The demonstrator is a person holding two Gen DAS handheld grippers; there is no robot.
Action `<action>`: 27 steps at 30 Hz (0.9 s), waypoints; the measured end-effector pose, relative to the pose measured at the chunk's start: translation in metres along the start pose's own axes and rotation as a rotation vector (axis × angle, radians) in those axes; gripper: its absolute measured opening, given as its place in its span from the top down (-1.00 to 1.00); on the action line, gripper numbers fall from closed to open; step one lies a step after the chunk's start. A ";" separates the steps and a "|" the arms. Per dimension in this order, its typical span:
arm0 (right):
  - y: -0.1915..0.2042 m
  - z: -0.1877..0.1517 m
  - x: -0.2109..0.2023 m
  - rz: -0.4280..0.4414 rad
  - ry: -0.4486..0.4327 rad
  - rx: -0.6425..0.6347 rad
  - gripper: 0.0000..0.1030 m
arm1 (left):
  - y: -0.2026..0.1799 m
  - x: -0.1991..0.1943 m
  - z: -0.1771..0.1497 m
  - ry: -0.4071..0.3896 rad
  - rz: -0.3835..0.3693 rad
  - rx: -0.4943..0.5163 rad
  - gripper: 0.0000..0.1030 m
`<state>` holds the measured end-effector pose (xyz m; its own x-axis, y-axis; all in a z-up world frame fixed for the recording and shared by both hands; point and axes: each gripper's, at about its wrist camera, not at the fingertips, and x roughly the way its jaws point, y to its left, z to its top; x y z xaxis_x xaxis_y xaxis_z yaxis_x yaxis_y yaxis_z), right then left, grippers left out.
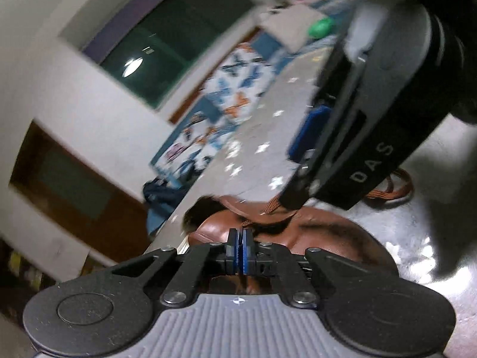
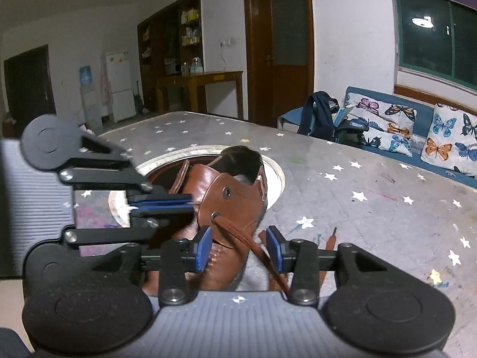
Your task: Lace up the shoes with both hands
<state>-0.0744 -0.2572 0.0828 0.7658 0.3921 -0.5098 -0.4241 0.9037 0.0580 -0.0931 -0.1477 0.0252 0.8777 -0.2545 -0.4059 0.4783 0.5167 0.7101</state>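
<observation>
The brown leather shoe (image 2: 226, 208) lay on its side on the grey star-printed table (image 2: 342, 179), partly over a round metal plate (image 2: 275, 176) set into the table top, with its opening turned away from the right camera. A brown lace (image 2: 238, 234) came out of the lower eyelet (image 2: 214, 216) and ran down toward the camera between the jaws of the right gripper (image 2: 238, 252), while the upper eyelet (image 2: 227, 192) was still empty. The right gripper's blue pads (image 2: 204, 246) stood apart on both sides of the lace and did not press it, so it held nothing. The left gripper (image 2: 190, 203) reached in from the left with its jaws pressed fully together just beside the eyelet flap; if a lace end was pinched between them I could not tell (the left view was blurred and the tips were too small). The free lace tip (image 2: 331, 237) rested on the table to the right. To do this step well, I judged that the left hand should keep the flap steady, and the right should close on the lace near its stiff end, so it can go straight through the empty eyelet without twisting.
</observation>
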 end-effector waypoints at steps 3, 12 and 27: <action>0.002 -0.001 0.002 -0.003 -0.006 0.005 0.20 | 0.011 -0.009 -0.005 0.006 0.047 -0.073 0.95; 0.021 0.003 0.015 -0.035 -0.043 -0.005 -0.06 | 0.034 -0.035 -0.011 -0.012 0.147 -0.244 0.94; 0.050 -0.008 0.030 -0.259 -0.115 -0.076 -0.11 | 0.086 -0.076 -0.042 0.022 0.451 -0.394 0.94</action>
<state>-0.0759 -0.2014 0.0636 0.9014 0.1704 -0.3980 -0.2388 0.9625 -0.1287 -0.1201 -0.0493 0.0936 0.9888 0.0748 -0.1291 0.0086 0.8350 0.5502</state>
